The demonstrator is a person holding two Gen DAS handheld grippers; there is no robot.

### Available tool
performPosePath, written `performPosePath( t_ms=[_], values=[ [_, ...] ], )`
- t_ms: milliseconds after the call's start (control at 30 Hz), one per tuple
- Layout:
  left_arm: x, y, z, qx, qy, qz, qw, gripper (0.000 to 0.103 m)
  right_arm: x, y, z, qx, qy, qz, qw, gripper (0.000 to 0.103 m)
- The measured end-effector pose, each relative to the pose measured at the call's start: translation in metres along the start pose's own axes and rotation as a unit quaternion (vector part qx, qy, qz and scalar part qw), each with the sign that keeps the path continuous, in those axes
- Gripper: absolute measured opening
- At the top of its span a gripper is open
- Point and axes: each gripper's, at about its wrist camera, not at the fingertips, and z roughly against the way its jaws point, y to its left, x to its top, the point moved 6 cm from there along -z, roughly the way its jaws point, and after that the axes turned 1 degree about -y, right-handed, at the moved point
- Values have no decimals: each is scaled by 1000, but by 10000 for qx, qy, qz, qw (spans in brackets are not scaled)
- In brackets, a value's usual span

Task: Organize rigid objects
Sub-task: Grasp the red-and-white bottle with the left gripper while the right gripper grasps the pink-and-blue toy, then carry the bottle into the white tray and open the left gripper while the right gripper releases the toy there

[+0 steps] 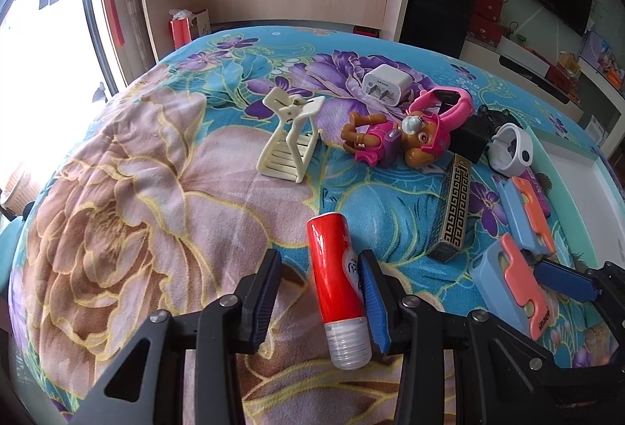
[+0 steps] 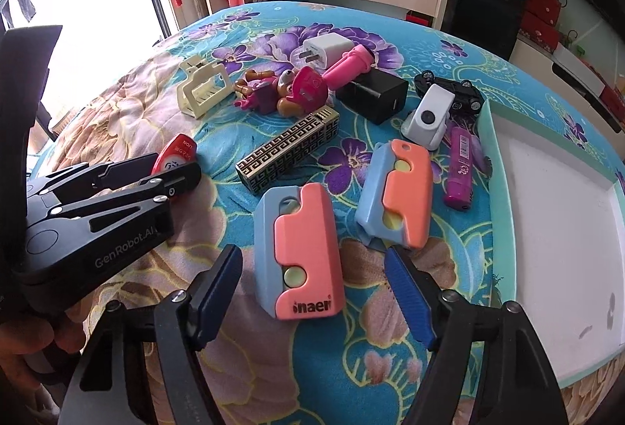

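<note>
A red tube [image 1: 336, 276] with a clear ribbed cap lies on the flowered blanket between the fingers of my left gripper [image 1: 320, 257]. Its right pad [image 1: 371, 296] touches the tube; blanket shows between the tube and the left pad, so the jaws stand open. In the right wrist view my right gripper [image 2: 312, 253] is open and straddles a blue-and-coral box [image 2: 299, 249], with a gap at each pad. The left gripper [image 2: 156, 171] shows there at the left with the red tube [image 2: 177, 151] in it.
A white tray with a mint rim [image 2: 496, 171] lies at the right. On the blanket beyond are a second blue-and-coral box [image 2: 398, 198], a patterned gold-black box [image 2: 289, 151], a purple lighter [image 2: 461, 171], a cream hair claw [image 2: 203, 89], a toy pup [image 2: 289, 93] and two chargers.
</note>
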Motion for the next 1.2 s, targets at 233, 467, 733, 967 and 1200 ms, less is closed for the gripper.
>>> performPosePath(
  t_ms=[233, 467, 733, 967, 1200],
  values=[
    [-2, -3, 0, 121, -27, -67, 9999, 36, 3, 1, -1, 0, -82, -18, 10000, 46],
    [-1, -1, 9, 35, -31, 85, 10000, 23, 4, 3, 8, 223, -190, -83, 9995, 43],
    [21, -12, 37, 13, -315, 28, 9995, 23, 20, -8, 35, 431, -575, -310, 9969, 43],
    [48, -50, 49, -228, -372, -134, 9990, 23, 42, -52, 51, 129, -910, -737, 9930, 44],
    [55, -119, 44, -507, -256, -649, 9963, 23, 34, -126, 65, -371, -1152, -1401, 9827, 44]
  ],
)
